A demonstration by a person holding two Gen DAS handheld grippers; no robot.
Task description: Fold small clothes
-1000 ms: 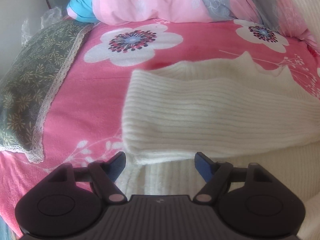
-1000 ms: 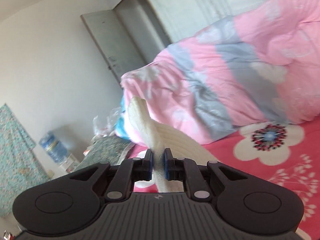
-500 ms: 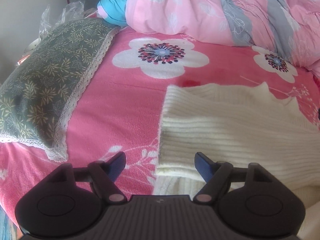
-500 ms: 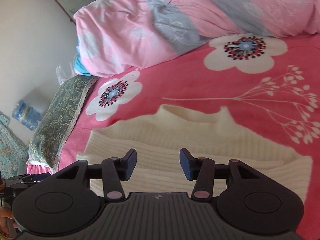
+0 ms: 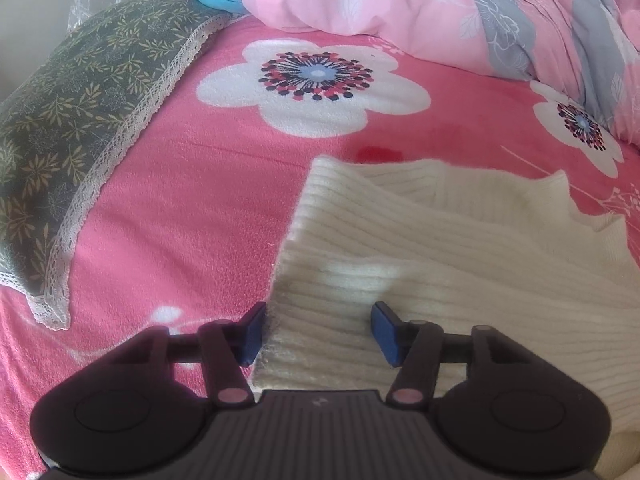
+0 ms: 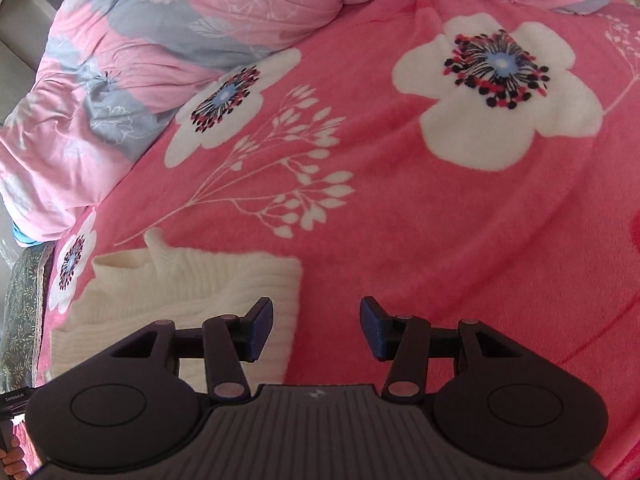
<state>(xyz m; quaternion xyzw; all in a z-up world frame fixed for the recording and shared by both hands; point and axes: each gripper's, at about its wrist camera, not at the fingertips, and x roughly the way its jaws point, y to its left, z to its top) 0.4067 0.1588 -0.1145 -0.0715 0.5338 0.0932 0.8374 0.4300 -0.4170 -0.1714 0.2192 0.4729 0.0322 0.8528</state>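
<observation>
The left gripper (image 5: 318, 334) pointed down at a cream ribbed sweater (image 5: 440, 248) lying folded on the pink floral bed cover (image 5: 180, 200). Its jaws were closing around the sweater's left edge (pads not yet pressing the knit). A green lace-trimmed pillow (image 5: 72, 128) lay at left, and a pink quilt (image 5: 440, 4) behind.

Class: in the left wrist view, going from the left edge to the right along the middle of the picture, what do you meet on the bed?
Green leaf-print pillow with lace trim → pink flowered blanket → cream ribbed sweater.
</observation>
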